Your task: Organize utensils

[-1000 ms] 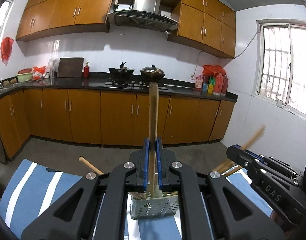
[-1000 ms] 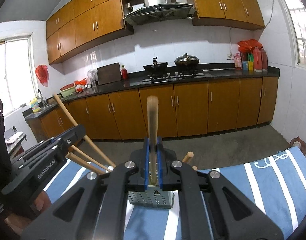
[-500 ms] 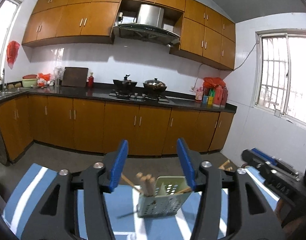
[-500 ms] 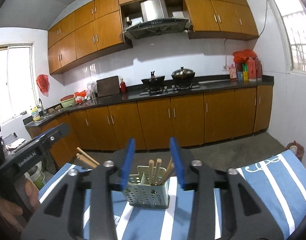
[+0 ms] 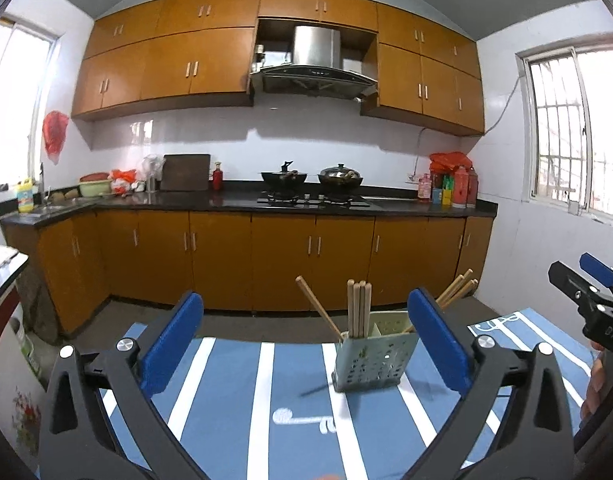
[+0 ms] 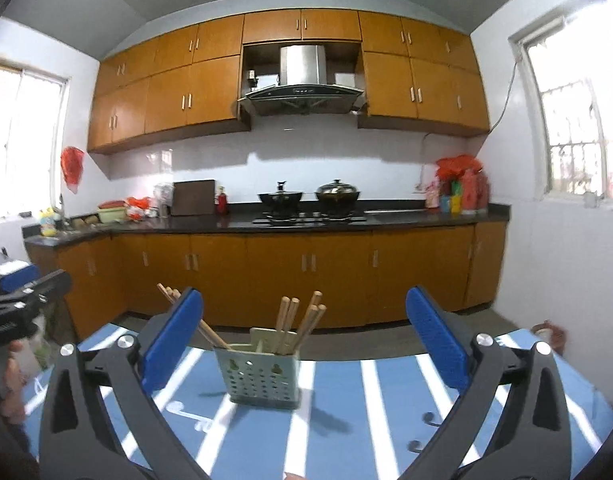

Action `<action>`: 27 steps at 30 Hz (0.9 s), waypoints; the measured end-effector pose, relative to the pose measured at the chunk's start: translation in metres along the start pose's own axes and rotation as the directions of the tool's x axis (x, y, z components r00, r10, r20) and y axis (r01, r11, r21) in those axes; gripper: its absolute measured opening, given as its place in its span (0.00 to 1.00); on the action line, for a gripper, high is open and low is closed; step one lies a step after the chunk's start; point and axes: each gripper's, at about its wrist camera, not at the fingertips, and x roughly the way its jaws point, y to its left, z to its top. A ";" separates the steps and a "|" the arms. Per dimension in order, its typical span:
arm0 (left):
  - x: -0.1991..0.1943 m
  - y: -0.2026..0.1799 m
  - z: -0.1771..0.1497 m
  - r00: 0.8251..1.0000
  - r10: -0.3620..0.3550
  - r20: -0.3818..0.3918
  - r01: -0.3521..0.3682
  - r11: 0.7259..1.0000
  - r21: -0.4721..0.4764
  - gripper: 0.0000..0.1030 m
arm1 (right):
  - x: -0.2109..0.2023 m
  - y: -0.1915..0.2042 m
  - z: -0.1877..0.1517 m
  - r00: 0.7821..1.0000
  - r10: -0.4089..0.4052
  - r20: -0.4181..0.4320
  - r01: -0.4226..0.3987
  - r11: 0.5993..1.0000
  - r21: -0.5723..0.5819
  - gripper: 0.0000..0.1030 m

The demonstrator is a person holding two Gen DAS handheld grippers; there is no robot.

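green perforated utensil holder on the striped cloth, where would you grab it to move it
Grip the green perforated plastic utensil holder low across its flat side walls, coming in level from the front with an open hand-held gripper. The wooden chopsticks fan out above the rim, so a top approach would likely hit them.

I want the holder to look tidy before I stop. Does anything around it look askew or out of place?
Slightly. In the perforated holder, some chopsticks stand upright, but others splay outward at both sides. Nothing is spilled on the striped cloth. Both claws, left and right, are open and empty.
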 end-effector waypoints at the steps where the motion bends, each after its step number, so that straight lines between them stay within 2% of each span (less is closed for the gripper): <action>1: -0.007 0.002 -0.003 1.000 0.008 -0.002 -0.009 1.000 -0.006 0.98 | -0.005 0.000 -0.001 1.000 0.003 0.001 -0.003 1.000 -0.003 0.96; 6: -0.034 0.006 -0.022 0.999 0.043 0.003 -0.043 0.998 -0.036 0.98 | -0.034 -0.003 -0.017 1.000 0.005 -0.001 -0.005 0.999 0.046 0.96; 9: -0.048 0.001 -0.037 0.994 0.108 0.015 -0.108 0.994 0.000 0.98 | -0.046 -0.001 -0.030 1.000 -0.025 -0.004 0.025 0.998 0.050 0.96; 13: -0.061 -0.009 -0.061 0.988 0.157 0.007 -0.157 0.986 0.053 0.98 | -0.058 0.005 -0.053 0.998 -0.045 -0.034 0.046 0.999 0.013 0.96; 19: -0.075 -0.019 -0.097 0.989 0.143 -0.027 -0.140 0.987 0.081 0.98 | -0.081 0.012 -0.090 0.998 -0.046 -0.041 0.046 0.999 -0.020 0.96; 27: -0.085 -0.025 -0.135 0.991 0.105 -0.089 -0.100 0.994 0.049 0.98 | -0.100 0.015 -0.126 0.991 0.016 -0.136 -0.018 1.000 -0.015 0.96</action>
